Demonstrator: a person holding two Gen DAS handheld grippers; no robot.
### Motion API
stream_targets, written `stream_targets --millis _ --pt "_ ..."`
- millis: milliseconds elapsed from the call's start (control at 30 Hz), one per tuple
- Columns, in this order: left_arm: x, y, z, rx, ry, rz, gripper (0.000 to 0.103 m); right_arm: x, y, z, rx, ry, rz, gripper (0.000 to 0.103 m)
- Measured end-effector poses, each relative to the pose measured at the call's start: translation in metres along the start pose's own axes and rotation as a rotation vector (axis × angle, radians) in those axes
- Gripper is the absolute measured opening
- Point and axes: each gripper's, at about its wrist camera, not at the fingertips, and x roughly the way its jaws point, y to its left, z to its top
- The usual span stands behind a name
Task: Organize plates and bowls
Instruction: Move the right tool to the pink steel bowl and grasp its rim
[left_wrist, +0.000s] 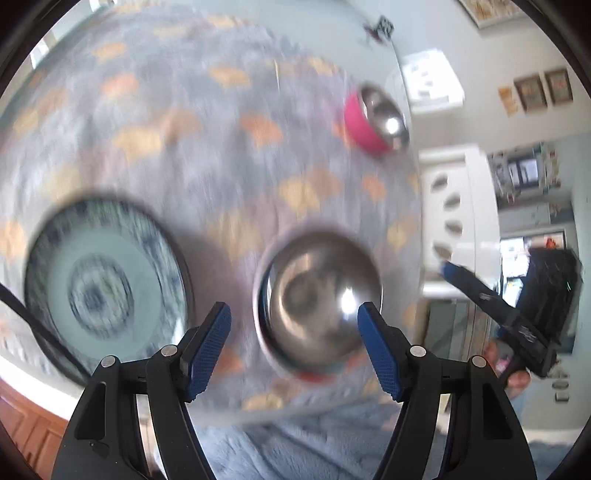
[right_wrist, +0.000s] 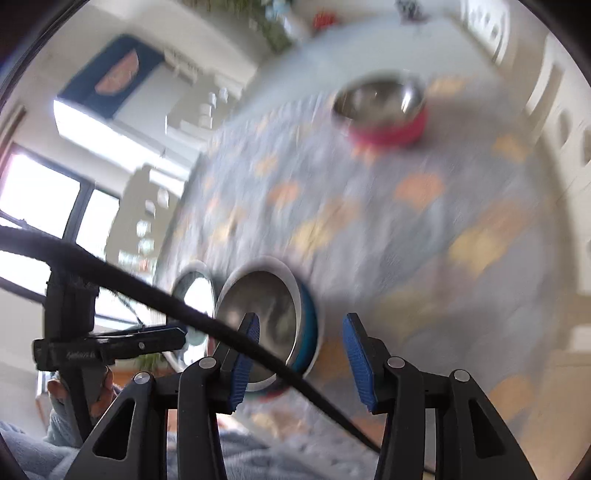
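Observation:
Both views are motion-blurred. A steel bowl (left_wrist: 319, 299) with a teal outside stands near the table's front edge, just ahead of my open, empty left gripper (left_wrist: 293, 321). A blue-patterned plate (left_wrist: 105, 275) lies to its left. A pink-sided steel bowl (left_wrist: 376, 122) sits far right at the table's back. In the right wrist view the teal bowl (right_wrist: 266, 321) is close ahead of my open, empty right gripper (right_wrist: 301, 332), with the plate (right_wrist: 192, 295) behind it and the pink bowl (right_wrist: 384, 110) far off. The right gripper also shows in the left wrist view (left_wrist: 491, 295).
The round table (left_wrist: 221, 147) has a grey cloth with orange leaf shapes. A white chair back (left_wrist: 454, 214) stands at its right side. A black cable (right_wrist: 184, 310) crosses in front of the right gripper. The left gripper's body (right_wrist: 103, 347) is at left in the right wrist view.

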Motion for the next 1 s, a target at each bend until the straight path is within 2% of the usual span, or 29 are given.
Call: stream_targets --millis 100,167,267,300,367,400,533,633,800,900,1000 --pt "-0.01 -0.018 0.045 0.043 -0.078 0.002 0.069 -0.034 -0.008 0.039 0.037 -0.183 0.066 0.046" --pt "-0.009 -0.036 0.073 0.089 -0.117 -0.024 0.071 -0.047 -0.012 0.071 0.036 -0.285 0.076 0.051" --pt "0.009 -0.062 0.114 0.127 -0.14 -0.038 0.071 -0.039 -0.021 0.107 0.067 -0.342 -0.025 0.051" --pt "0.016 -0.066 0.123 0.118 -0.14 -0.06 0.071 -0.03 -0.03 0.117 0.105 -0.338 -0.043 0.051" --pt "0.037 -0.07 0.144 0.052 -0.114 -0.153 0.071 -0.009 -0.052 0.128 0.208 -0.307 -0.013 0.051" --pt "0.05 -0.072 0.151 0.021 -0.088 -0.176 0.071 0.006 -0.064 0.132 0.261 -0.277 -0.004 0.051" --pt "0.095 -0.082 0.169 0.014 -0.011 -0.132 0.071 0.049 -0.091 0.133 0.312 -0.203 -0.095 0.05" --pt "0.121 -0.085 0.177 0.019 0.04 -0.098 0.071 0.069 -0.113 0.131 0.359 -0.141 -0.074 0.049" --pt "0.148 -0.077 0.191 -0.025 0.075 -0.063 0.071 0.094 -0.13 0.131 0.387 -0.117 -0.076 0.049" --pt "0.162 -0.073 0.196 -0.05 0.116 -0.094 0.071 0.104 -0.13 0.134 0.36 -0.112 -0.126 0.044" --pt "0.169 -0.071 0.196 -0.065 0.154 -0.126 0.069 0.114 -0.13 0.134 0.347 -0.103 -0.122 0.035"
